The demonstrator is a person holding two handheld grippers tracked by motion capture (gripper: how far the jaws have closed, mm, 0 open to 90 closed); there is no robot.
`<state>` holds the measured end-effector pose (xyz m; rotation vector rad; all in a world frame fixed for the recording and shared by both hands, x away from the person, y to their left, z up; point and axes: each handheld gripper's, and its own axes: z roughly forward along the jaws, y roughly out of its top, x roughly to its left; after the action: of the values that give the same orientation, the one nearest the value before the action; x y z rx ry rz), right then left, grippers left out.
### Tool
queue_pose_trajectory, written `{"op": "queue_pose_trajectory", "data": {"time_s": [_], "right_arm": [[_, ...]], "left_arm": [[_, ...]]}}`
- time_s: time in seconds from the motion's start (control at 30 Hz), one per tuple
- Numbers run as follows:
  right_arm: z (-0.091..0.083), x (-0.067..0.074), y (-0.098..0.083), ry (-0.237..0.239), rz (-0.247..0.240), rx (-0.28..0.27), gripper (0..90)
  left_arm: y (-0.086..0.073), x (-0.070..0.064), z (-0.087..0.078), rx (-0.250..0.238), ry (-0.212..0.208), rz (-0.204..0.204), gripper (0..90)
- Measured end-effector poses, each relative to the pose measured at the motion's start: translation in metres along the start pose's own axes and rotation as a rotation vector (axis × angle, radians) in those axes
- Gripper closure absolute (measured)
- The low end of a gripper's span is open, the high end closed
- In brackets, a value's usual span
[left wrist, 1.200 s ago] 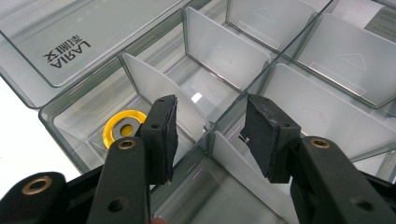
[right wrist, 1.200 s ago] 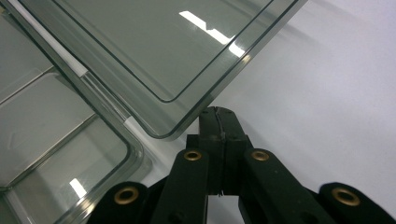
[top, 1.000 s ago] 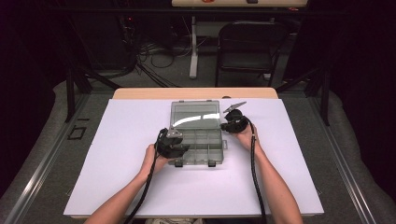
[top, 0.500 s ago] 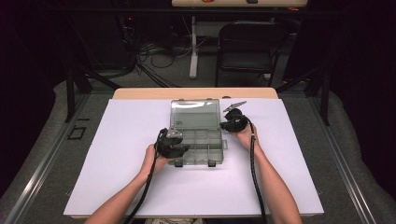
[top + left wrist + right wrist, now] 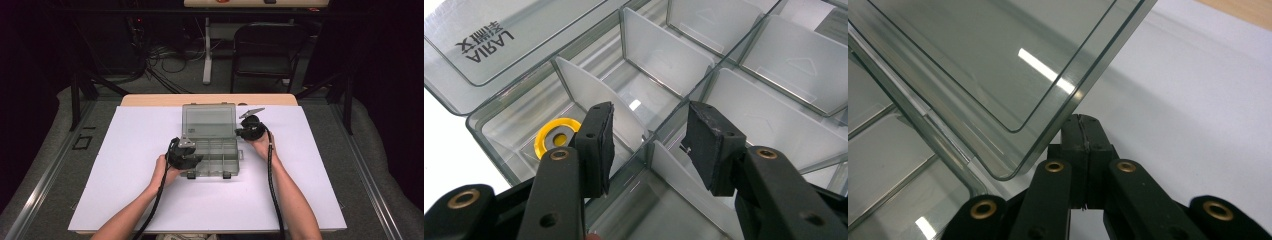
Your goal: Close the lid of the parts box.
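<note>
A clear plastic organizer box with several divided compartments lies mid-table, its lid swung up and back. In the left gripper view the lid carries a printed label, and a yellow ring lies in a corner compartment. My left gripper is at the box's front left; its jaws stand open over the dividers, holding nothing. My right gripper is at the box's right rear. It is shut, with its tips just under the lid's corner.
A white sheet covers the table, and a strip of wood shows at the far edge. Beyond the table stand a dark folding chair and a table leg, with cables on the floor.
The lid has swung farther open and back; the bright glare it showed a second ago is gone. Both grippers have stayed about where they were.
</note>
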<state>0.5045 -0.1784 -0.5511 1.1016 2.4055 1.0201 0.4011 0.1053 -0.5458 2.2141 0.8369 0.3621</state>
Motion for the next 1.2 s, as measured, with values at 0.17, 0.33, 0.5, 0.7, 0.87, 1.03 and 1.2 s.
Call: {"op": "queue_pose_trajectory", "data": {"time_s": [0.17,0.33,0.5,0.7,0.87,1.03,1.2], "right_arm": [[-0.0024,0.0005,0.0011,-0.002,-0.007,-0.02,90.0],[-0.0028,0.0007,0.0009,-0.007,-0.002,-0.024,90.0],[-0.0032,-0.0001,0.0015,-0.015,-0.011,-0.037,90.0],[-0.0035,-0.0004,0.0013,-0.016,-0.012,-0.047,90.0],[-0.0041,-0.0011,0.0015,-0.013,-0.006,-0.069,90.0],[-0.0048,-0.0013,0.0017,-0.014,-0.008,-0.079,90.0],[-0.0062,-0.0025,0.0018,-0.006,-0.001,-0.099,90.0]], "left_arm": [[-0.0002,-0.0001,0.0,-0.002,0.001,-0.002,54.7],[-0.0003,0.0003,0.0,-0.004,-0.001,-0.004,54.5],[-0.0003,0.0002,0.0,-0.004,0.0,-0.004,54.6],[-0.0003,0.0002,0.0,-0.004,0.0,-0.003,54.6],[-0.0005,0.0006,0.0,-0.006,-0.003,-0.002,54.5],[-0.0004,0.0005,0.0,-0.006,-0.003,-0.002,54.5],[-0.0005,0.0005,0.0,-0.006,-0.003,-0.003,54.5]]}}
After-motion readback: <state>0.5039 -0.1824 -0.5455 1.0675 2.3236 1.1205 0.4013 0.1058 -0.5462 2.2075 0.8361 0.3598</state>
